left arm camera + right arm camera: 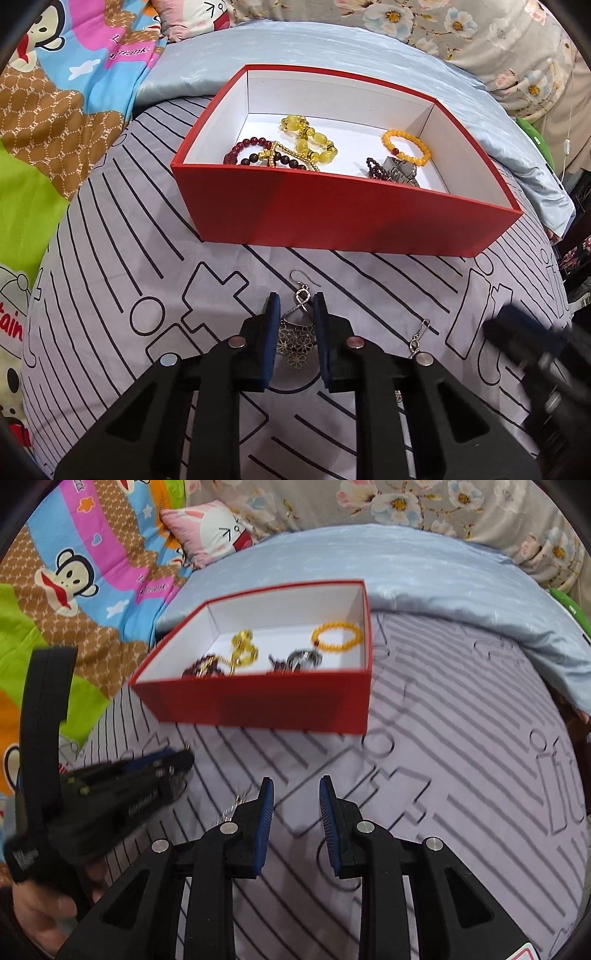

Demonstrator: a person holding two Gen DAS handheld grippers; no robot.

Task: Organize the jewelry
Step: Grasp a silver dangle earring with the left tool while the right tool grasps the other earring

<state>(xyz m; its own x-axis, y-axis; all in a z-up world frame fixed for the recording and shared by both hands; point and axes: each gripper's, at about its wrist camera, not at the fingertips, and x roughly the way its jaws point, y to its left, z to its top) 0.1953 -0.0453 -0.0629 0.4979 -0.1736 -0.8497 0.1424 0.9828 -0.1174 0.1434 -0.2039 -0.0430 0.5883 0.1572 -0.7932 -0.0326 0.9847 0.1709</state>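
Grey bedsheet (pixel 110 266) with black line print is my work surface, red box (pixel 332 218) sitting on it with beaded bracelets (pixel 406 147) inside. My left gripper (pixel 295 306) is down on the sheet just in front of the box, pads either side of a flower-drop earring (pixel 297 339), narrow gap, can't tell if they actually pinch it. My right gripper (pixel 296 794) hangs over bare sheet, jaws apart, nothing between them, second earring (pixel 419 338) lying just right of the left fingers.
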